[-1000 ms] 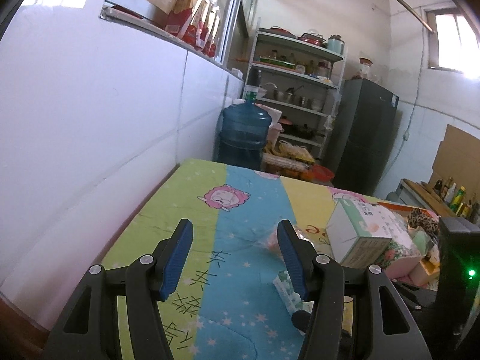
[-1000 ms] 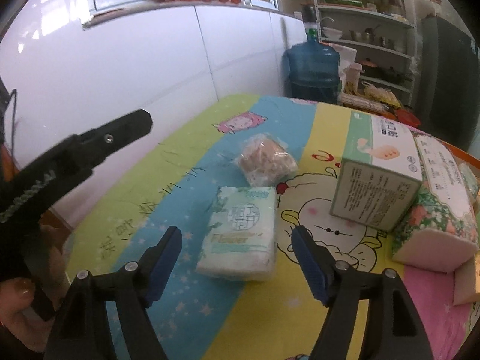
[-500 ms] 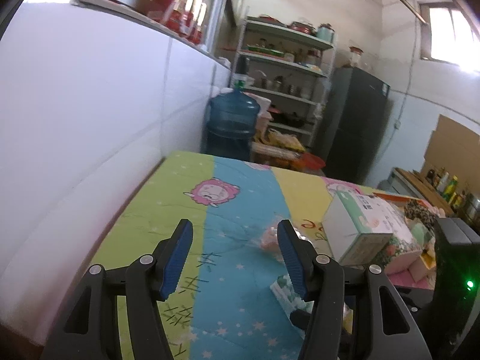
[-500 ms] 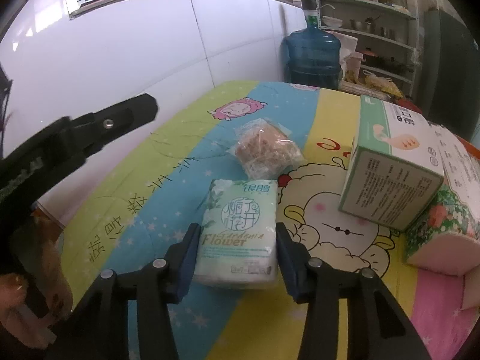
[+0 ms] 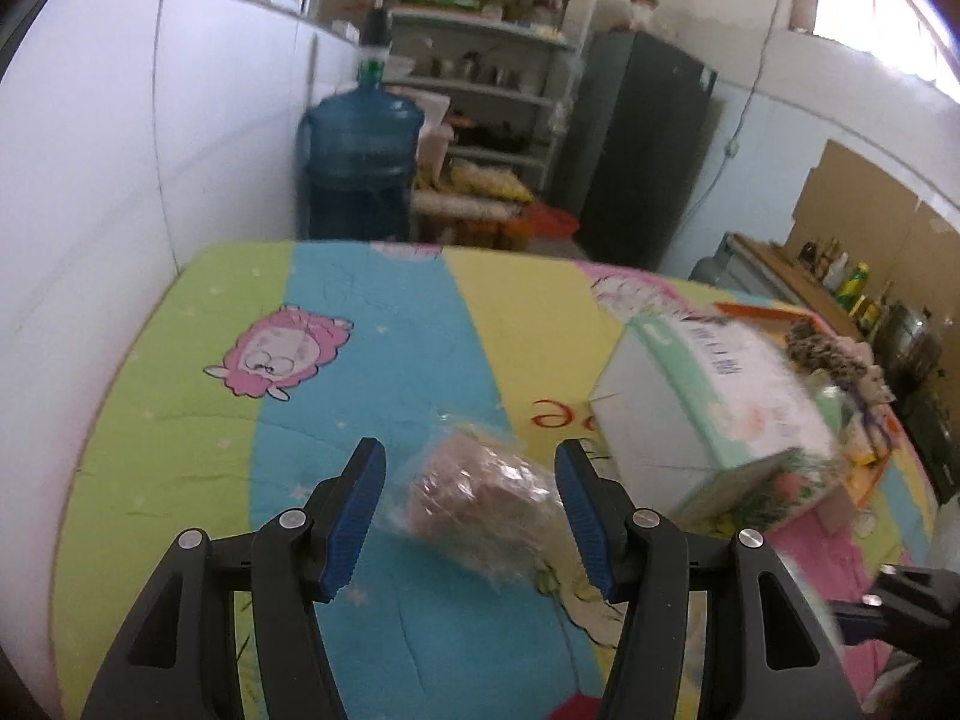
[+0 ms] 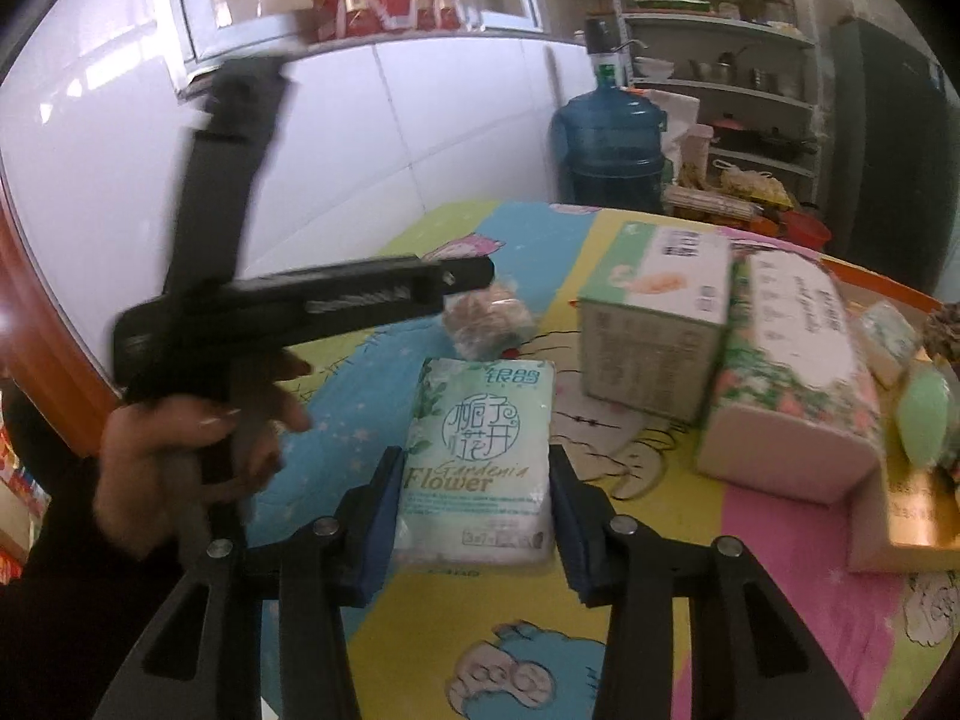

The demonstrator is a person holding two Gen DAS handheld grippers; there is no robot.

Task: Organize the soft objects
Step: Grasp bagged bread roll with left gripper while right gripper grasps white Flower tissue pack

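On the left, our left gripper (image 5: pixel 468 516) hangs wide open around the plastic-wrapped bun (image 5: pixel 480 510), pads clear of it; the one bun lies on the cartoon bedsheet (image 5: pixel 384 324), light, squashy and crinkly-slick, so we judge a gentle hold across its middle best. Further right, our right gripper (image 6: pixel 474 516) has just been closing and now clamps the single tissue pack (image 6: pixel 480 456) by its long sides, at the near end; it looks light and compressible, its film slippery. Right of that we count one upright tissue box (image 6: pixel 654 324) and one floral tissue pack (image 6: pixel 792 372), touching, on the sheet.
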